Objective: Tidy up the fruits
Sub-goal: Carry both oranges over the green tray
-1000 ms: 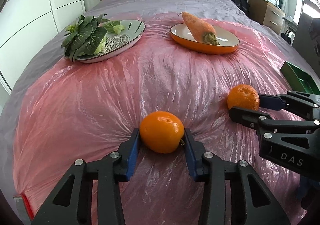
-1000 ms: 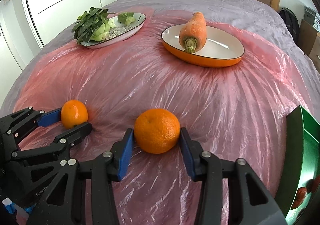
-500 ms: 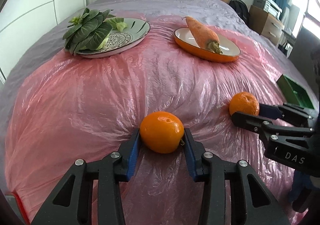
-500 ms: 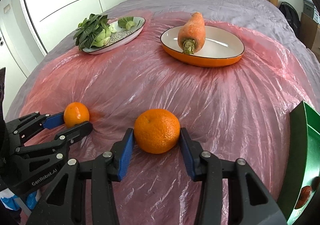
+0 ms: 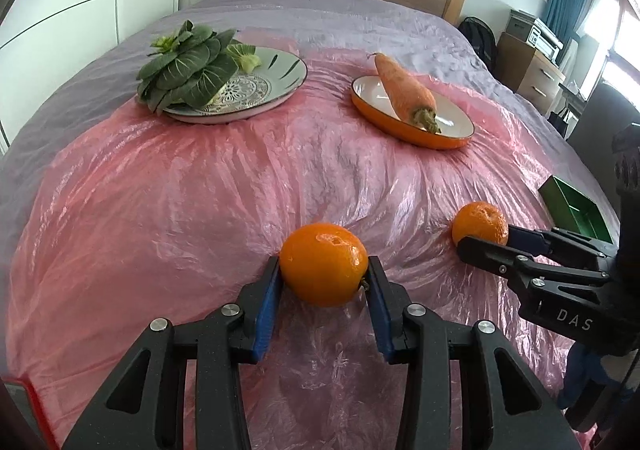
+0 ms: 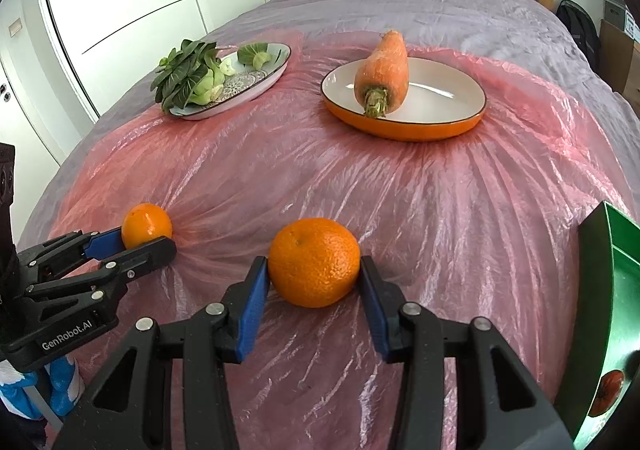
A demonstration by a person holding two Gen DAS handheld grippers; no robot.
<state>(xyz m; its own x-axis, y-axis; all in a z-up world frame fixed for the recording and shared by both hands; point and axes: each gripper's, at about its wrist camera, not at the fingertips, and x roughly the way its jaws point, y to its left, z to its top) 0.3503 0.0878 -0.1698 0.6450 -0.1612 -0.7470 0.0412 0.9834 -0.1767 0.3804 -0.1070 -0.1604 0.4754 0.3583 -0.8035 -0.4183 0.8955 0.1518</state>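
Two oranges lie on a pink plastic sheet [image 5: 200,217] spread over a bed. My left gripper [image 5: 323,265] is shut on one orange [image 5: 323,270], blue pads pressing both its sides. The right wrist view shows that gripper [image 6: 146,242] and its orange [image 6: 146,223] at the left. My right gripper [image 6: 314,265] is shut on the other orange [image 6: 314,262], which rests on the sheet. From the left wrist view this gripper [image 5: 485,238] and orange [image 5: 479,222] are at the right. A green bin [image 6: 612,290] at the right edge holds a reddish fruit [image 6: 606,390].
Farther back on the sheet, an orange-rimmed plate [image 6: 440,121] holds a carrot [image 6: 384,69]. To its left a patterned plate [image 6: 272,65] carries leafy greens [image 6: 188,77]. White wardrobe doors stand to the left, a wooden headboard behind, and drawers [image 5: 532,73] at the far right.
The left wrist view has tilted and shifted a little, the orange staying fixed between its pads. The right gripper and its orange have kept still.
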